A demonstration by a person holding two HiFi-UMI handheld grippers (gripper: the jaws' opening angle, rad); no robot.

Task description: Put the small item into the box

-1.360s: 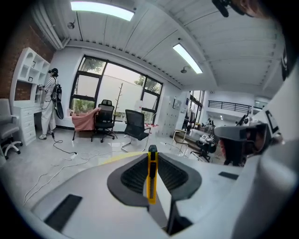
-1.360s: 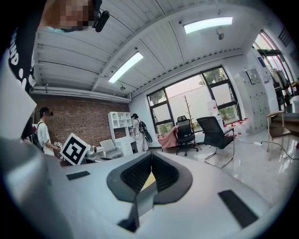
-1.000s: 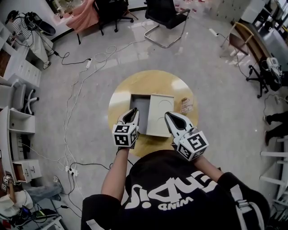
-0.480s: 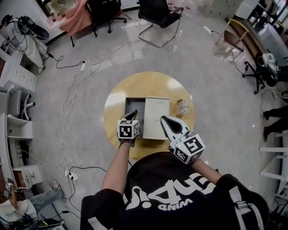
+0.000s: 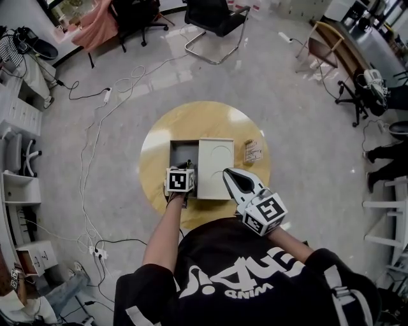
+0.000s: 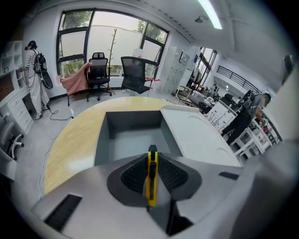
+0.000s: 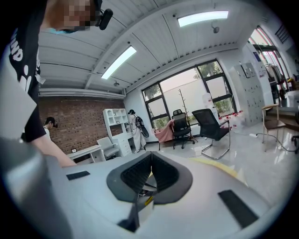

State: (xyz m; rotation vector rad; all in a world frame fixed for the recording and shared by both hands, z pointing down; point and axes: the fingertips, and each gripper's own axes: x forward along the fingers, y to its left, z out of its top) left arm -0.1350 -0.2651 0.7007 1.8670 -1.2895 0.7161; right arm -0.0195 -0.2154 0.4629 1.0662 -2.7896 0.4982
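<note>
An open grey box (image 5: 173, 149) (image 6: 133, 140) stands on the round yellow table (image 5: 207, 118), with its pale lid (image 5: 215, 167) (image 6: 196, 135) lying flat against its right side. My left gripper (image 5: 188, 168) (image 6: 152, 151) is shut on a small yellow and black utility knife (image 6: 151, 179). It hangs at the box's near edge and points into the box. My right gripper (image 5: 227, 174) (image 7: 151, 156) is shut and holds nothing. It hovers over the lid's near right corner.
A small tan packet (image 5: 253, 151) lies on the table to the right of the lid. Cables (image 5: 95, 146) trail over the floor on the left. Office chairs (image 5: 213, 19) stand beyond the table, and shelving (image 5: 19, 184) lines the left wall.
My left gripper has moved forward to the box's near edge and tipped steeper. My right gripper has shifted slightly left and forward toward the lid.
</note>
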